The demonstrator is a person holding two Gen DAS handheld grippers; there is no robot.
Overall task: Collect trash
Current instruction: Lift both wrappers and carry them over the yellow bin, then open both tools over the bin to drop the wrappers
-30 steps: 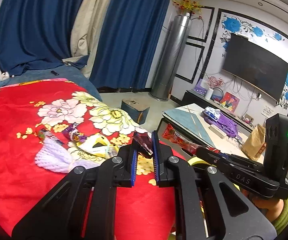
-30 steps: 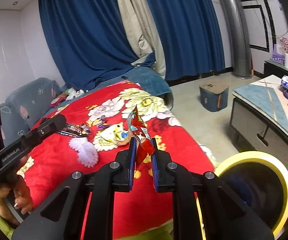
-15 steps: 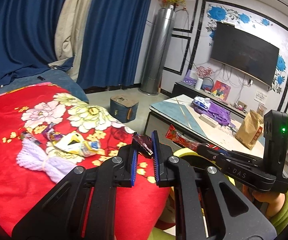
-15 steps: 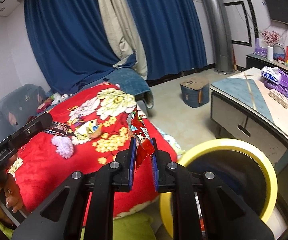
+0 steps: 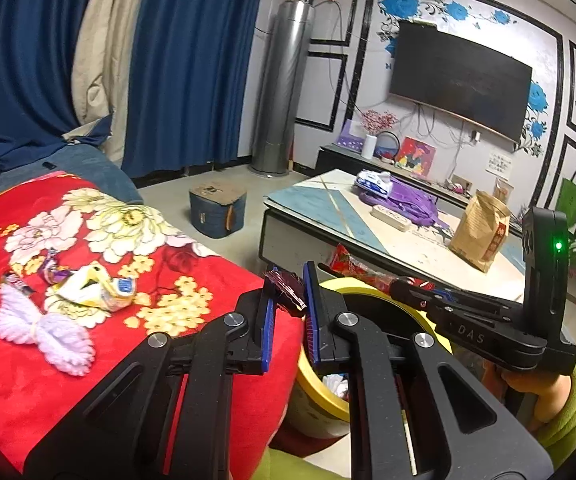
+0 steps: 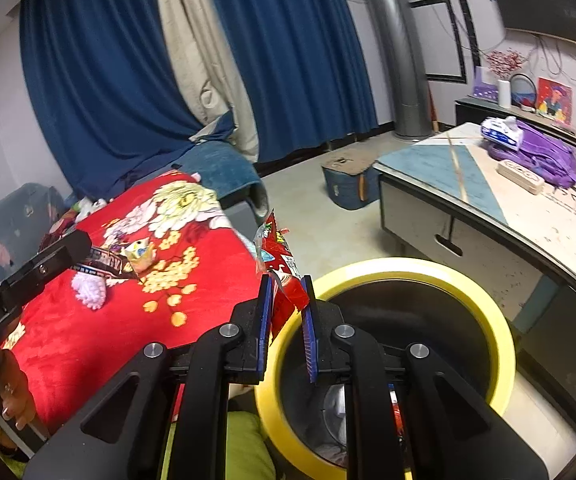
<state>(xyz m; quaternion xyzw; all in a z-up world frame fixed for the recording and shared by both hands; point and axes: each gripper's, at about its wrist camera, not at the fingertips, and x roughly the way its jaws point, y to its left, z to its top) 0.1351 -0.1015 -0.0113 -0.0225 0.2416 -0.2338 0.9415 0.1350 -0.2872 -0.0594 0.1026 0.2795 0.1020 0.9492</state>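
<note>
Holding both tools near the yellow-rimmed bin (image 6: pixel 500 336), you have the red floral blanket (image 5: pixel 27 384) just left of it. Your right tool (image 6: pixel 286 300), at the bin's rim, is clamped on a red snack wrapper (image 6: pixel 277 264). Your left tool (image 5: pixel 288 292), beside that rim, pinches a small dark crumpled wrapper (image 5: pixel 285 286).

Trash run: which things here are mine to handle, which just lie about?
Job:
- red snack wrapper, in right gripper
- dark wrapper, in left gripper
- yellow-rimmed bin
- wrappers on blanket

Lying about:
- purple backpack
- brown paper bag
- TV
</note>
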